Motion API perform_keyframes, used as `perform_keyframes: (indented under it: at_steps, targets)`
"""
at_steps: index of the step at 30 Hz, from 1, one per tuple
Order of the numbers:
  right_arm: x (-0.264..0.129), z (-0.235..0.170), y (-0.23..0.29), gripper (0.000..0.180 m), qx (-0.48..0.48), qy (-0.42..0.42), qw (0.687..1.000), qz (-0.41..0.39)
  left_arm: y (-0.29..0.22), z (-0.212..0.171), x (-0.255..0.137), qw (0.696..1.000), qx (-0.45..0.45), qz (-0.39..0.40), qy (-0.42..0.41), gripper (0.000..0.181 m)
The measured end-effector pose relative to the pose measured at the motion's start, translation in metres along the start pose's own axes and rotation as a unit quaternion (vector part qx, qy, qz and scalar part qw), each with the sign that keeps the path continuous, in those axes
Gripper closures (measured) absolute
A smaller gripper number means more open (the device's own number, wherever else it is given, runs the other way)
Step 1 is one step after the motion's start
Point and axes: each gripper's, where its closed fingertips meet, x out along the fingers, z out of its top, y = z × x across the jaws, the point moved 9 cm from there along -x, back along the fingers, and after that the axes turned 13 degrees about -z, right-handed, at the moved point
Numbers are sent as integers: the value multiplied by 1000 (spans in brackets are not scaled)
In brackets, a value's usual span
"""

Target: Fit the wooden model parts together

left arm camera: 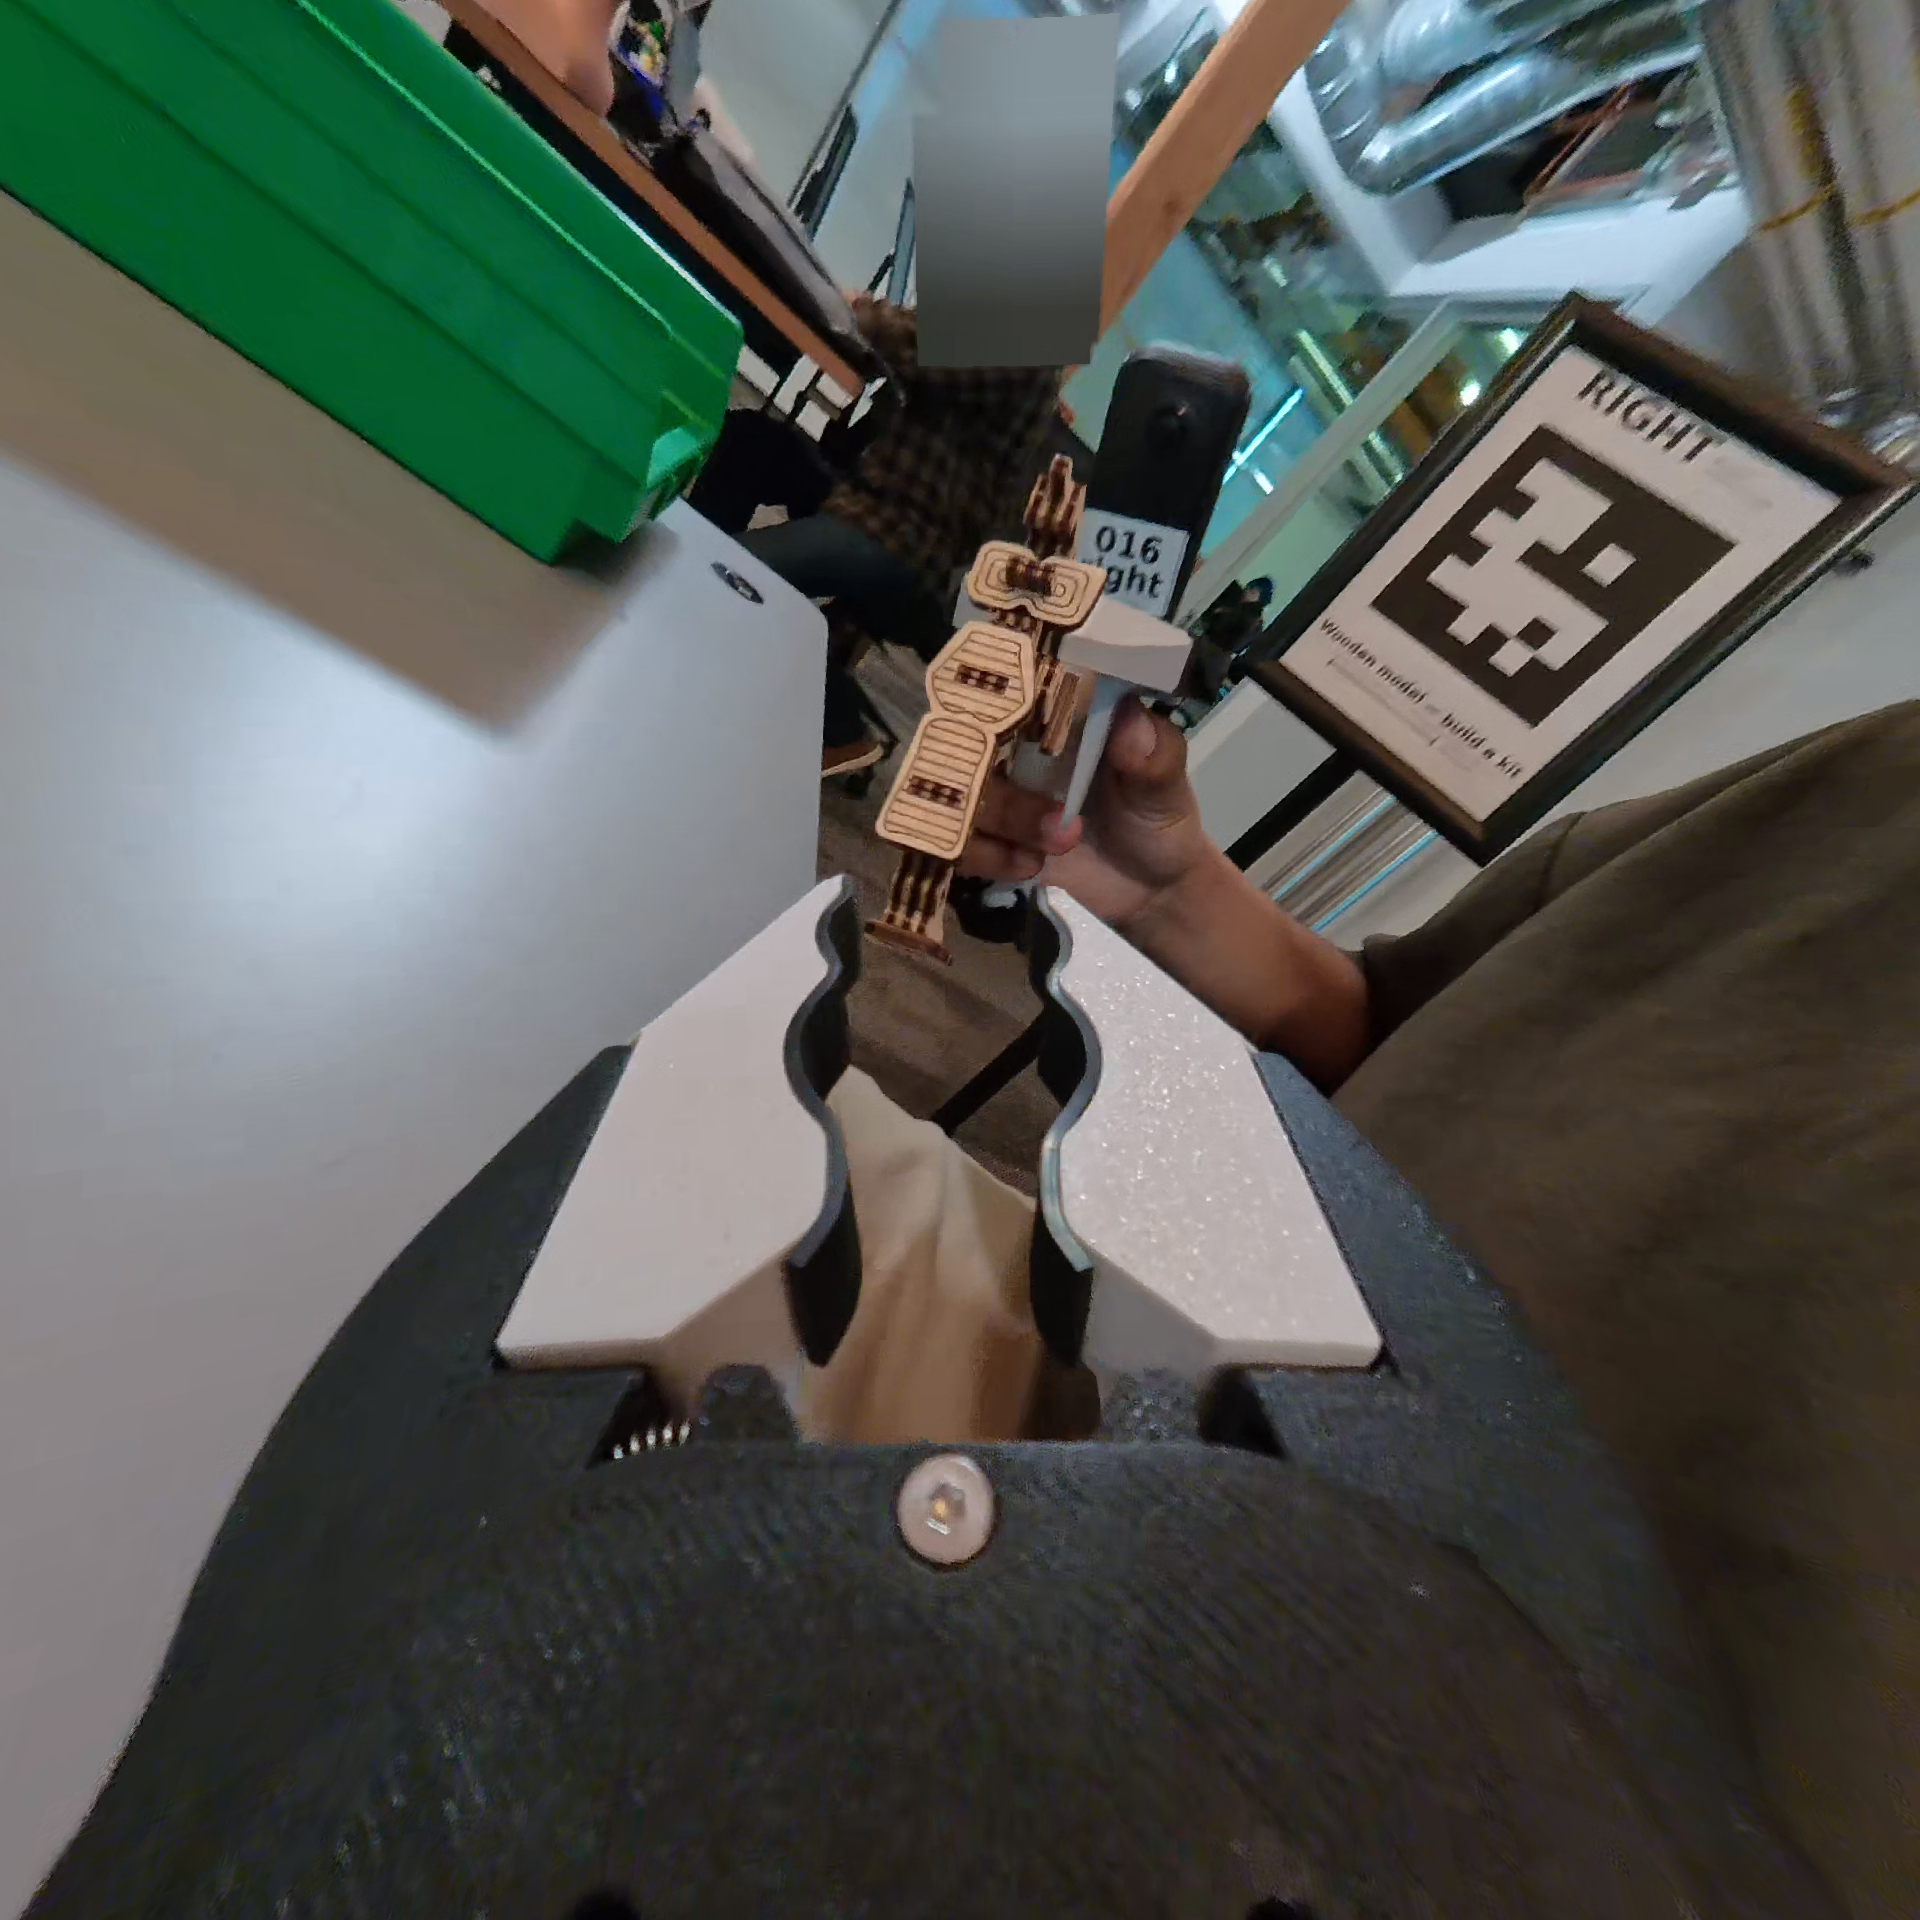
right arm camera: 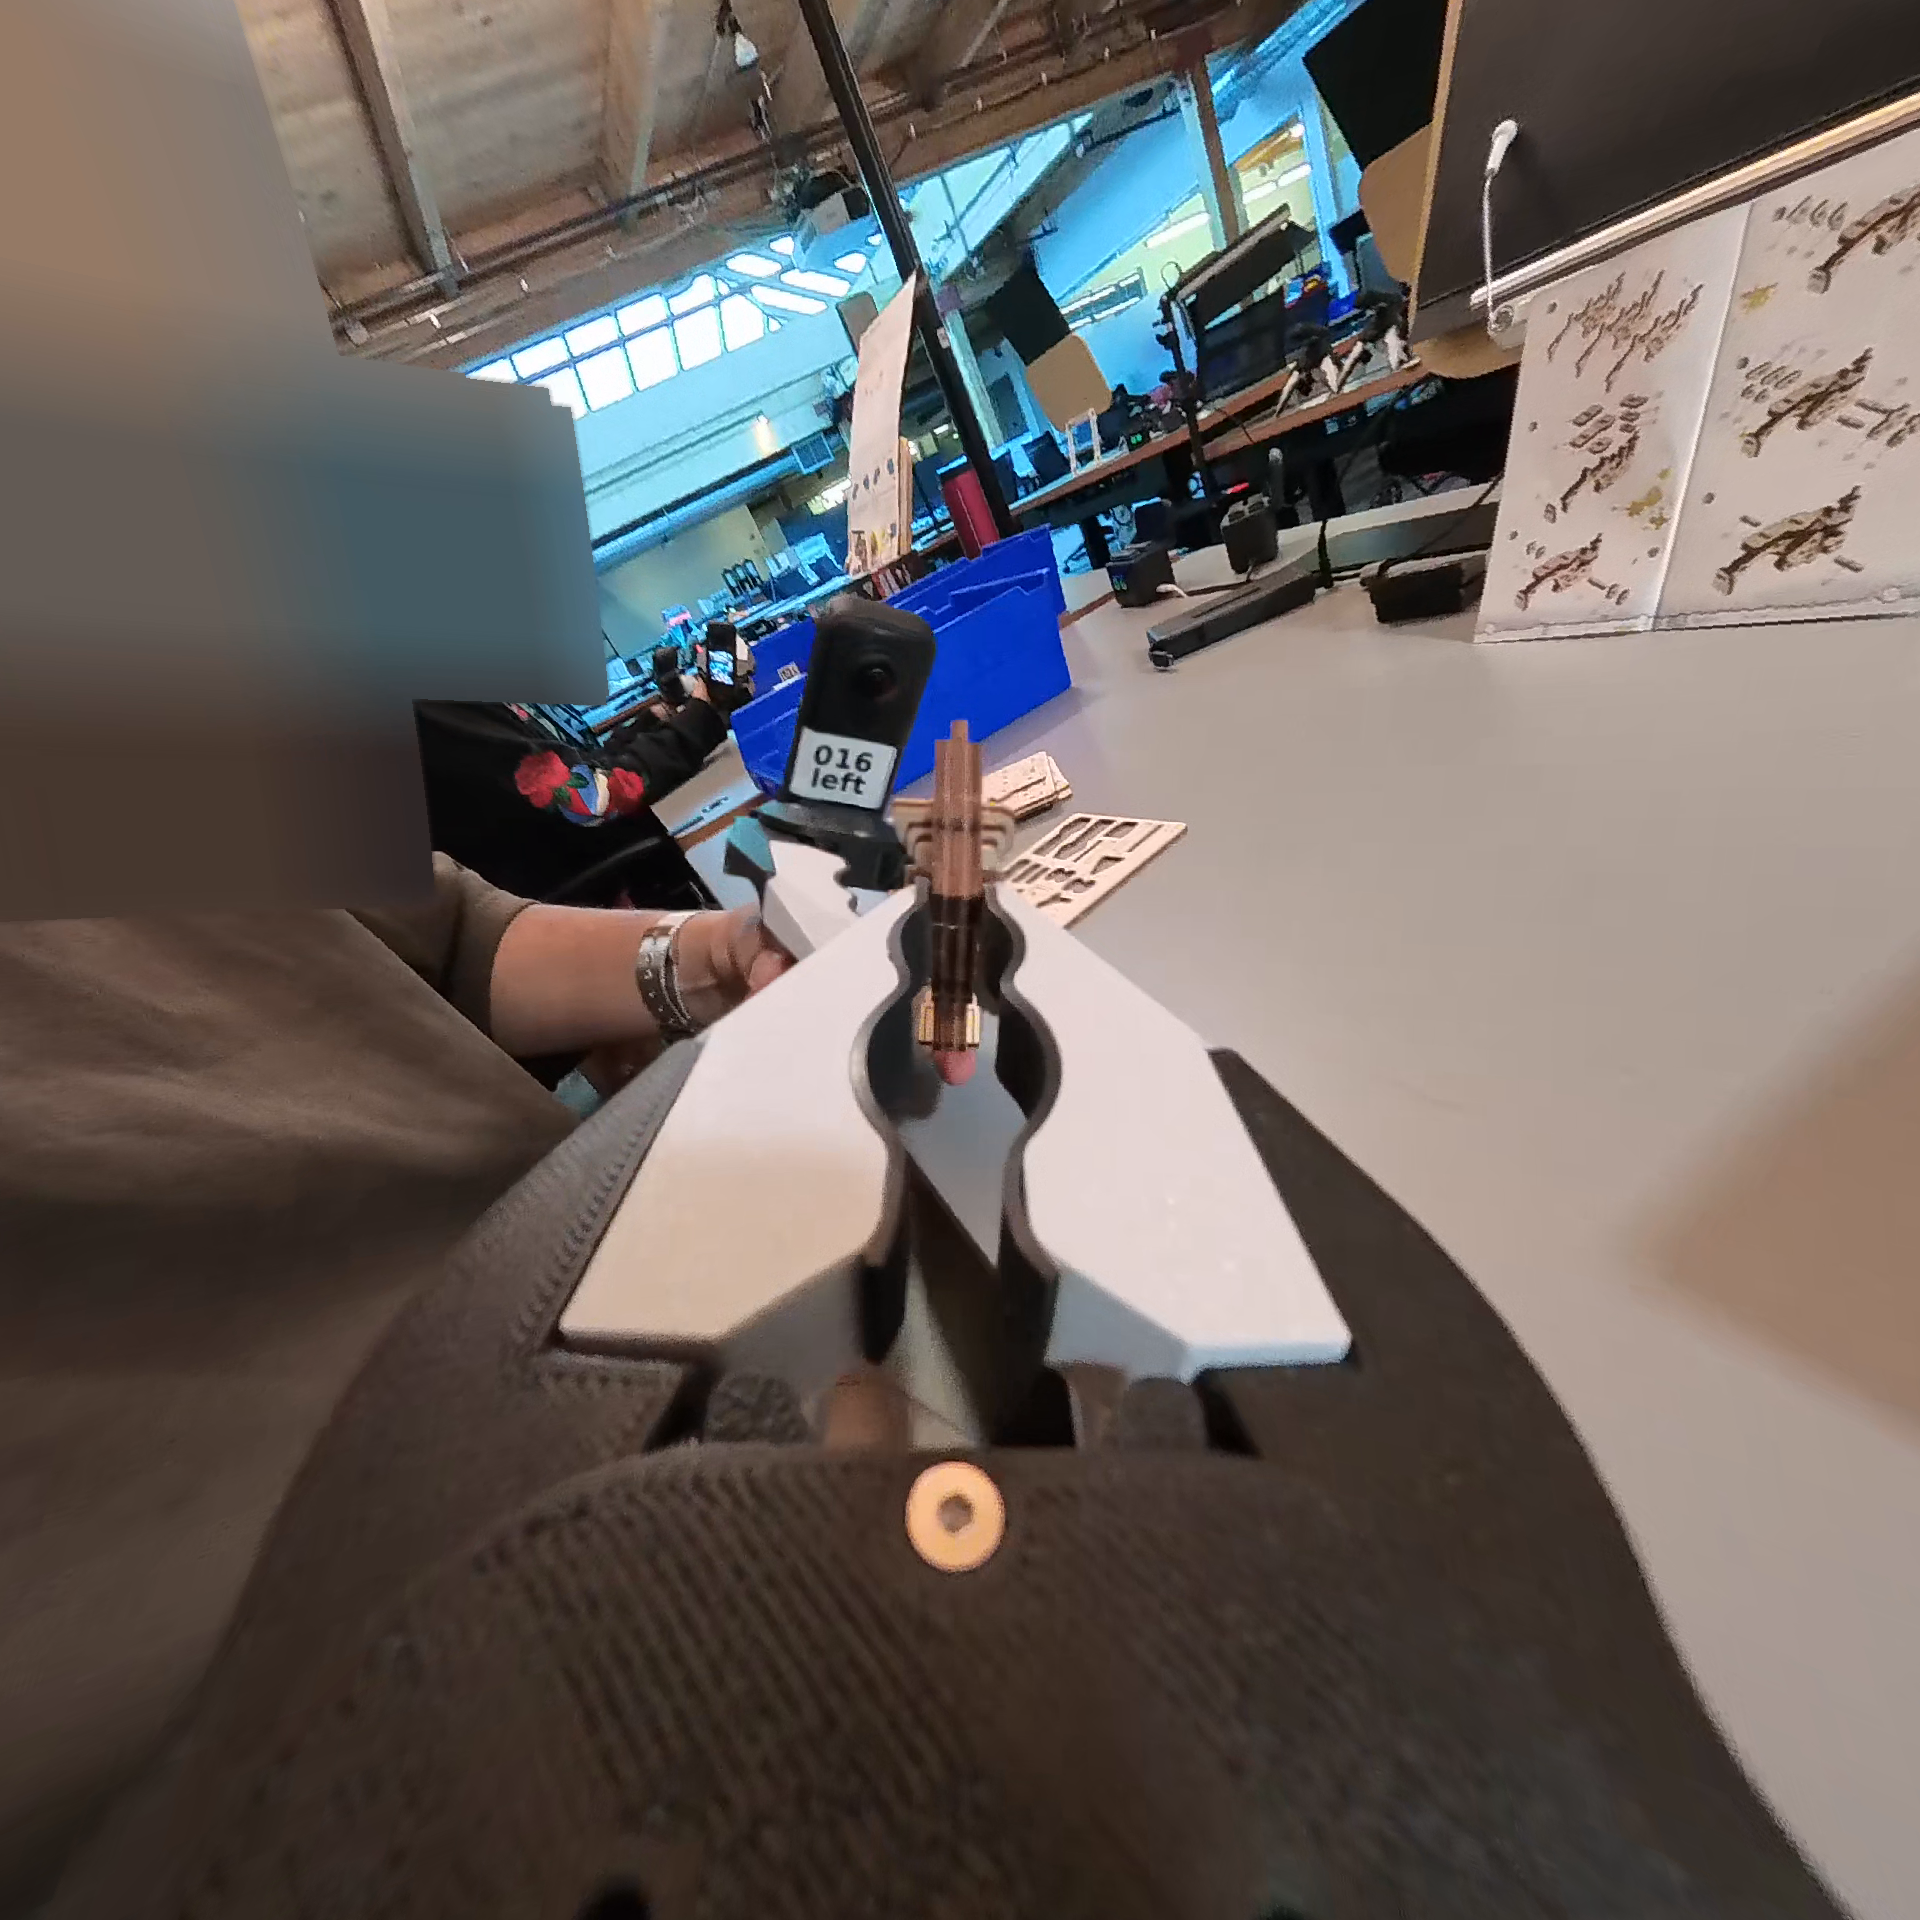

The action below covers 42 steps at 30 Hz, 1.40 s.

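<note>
Plywood is what your right hand-held gripper (right arm camera: 951, 914) holds — the wooden model (right arm camera: 954, 883), pinched edge-on between the tips of its white fingers (right arm camera: 1122, 1122), with its tail end reaching back into the gap; from the left wrist view the same model (left arm camera: 971, 707) hangs in the air, off the surface (left arm camera: 312, 779), its ribbed oval plates facing you. Your left hand-held gripper (left arm camera: 940, 925) stands part-way open with nothing between its fingers (left arm camera: 717, 1143); it points toward the model from just below. On the grey surface (right arm camera: 1455, 935) beyond lie a cut-out plywood sheet (right arm camera: 1091, 847) and a blue bin (right arm camera: 966, 665); a green bin (left arm camera: 364, 260) sits on the surface at your left — a framed marker sign (left arm camera: 1558, 582) stands at the right.
</note>
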Motion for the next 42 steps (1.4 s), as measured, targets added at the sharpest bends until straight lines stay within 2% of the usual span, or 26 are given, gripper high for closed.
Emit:
perform_keyframes:
  at_steps: [5,9,14,22,26,31,36,39,42]
  targets:
    - [-3,3,-2,173,33,-16,999,23,-1,3,-3,999,-6,-21,-25,175]
    - [-3,3,-2,173,55,-24,998,37,-3,2,-1,999,1,-34,-24,175]
    - [-1,2,0,173,53,-21,997,42,-3,-1,2,999,-9,-39,-24,166]
    - [-1,2,0,172,61,-18,997,48,-6,0,2,999,-3,-40,-25,174]
    - [-1,1,-5,165,96,-17,994,48,-6,9,-5,999,11,-23,-39,176]
    - [2,-3,-9,158,112,0,993,31,-8,16,-10,999,36,13,-27,176]
    - [3,-17,-28,156,157,50,986,-40,-7,19,-13,990,107,93,18,176]
    - [1,-22,-37,155,185,66,979,-56,-5,16,-12,973,160,147,80,176]
    - [0,-28,-44,158,198,85,973,-82,0,7,-9,939,225,202,161,176]
